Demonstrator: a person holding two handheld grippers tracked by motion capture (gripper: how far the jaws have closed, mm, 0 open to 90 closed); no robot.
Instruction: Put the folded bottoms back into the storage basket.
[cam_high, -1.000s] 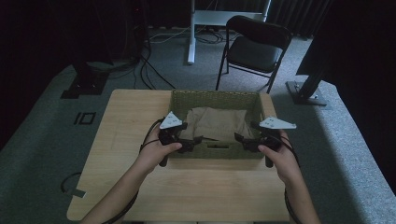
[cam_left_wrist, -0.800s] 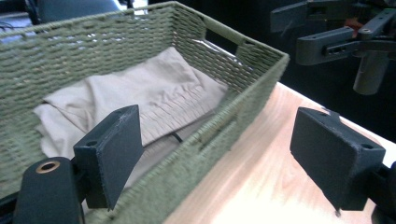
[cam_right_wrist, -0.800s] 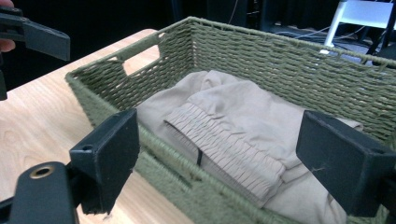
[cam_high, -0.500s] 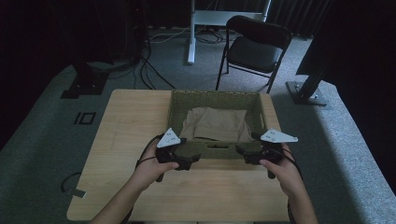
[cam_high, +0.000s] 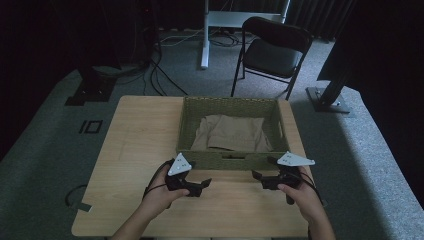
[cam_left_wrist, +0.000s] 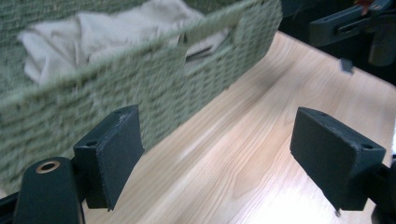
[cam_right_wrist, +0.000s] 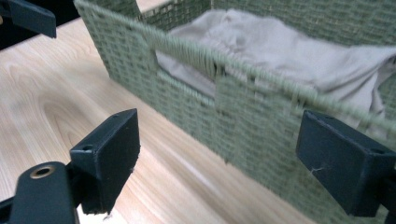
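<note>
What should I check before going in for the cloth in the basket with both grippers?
1. Left gripper jaws open: ok, wide apart with nothing between them.
2. Right gripper jaws open: ok, wide apart and empty.
3. Cloth reachable: ok, it lies loose in the basket, uncovered.
4. Grippers above the basket rim: not ok, both sit low over the table in front of the near wall.
5. Basket steady: cannot tell, nothing holds it.
6. Cables free of the basket: ok, they trail back beside the hands.

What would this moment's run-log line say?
left hand-held gripper: open, empty | right hand-held gripper: open, empty | both: over table, before basket | cloth: in basket
</note>
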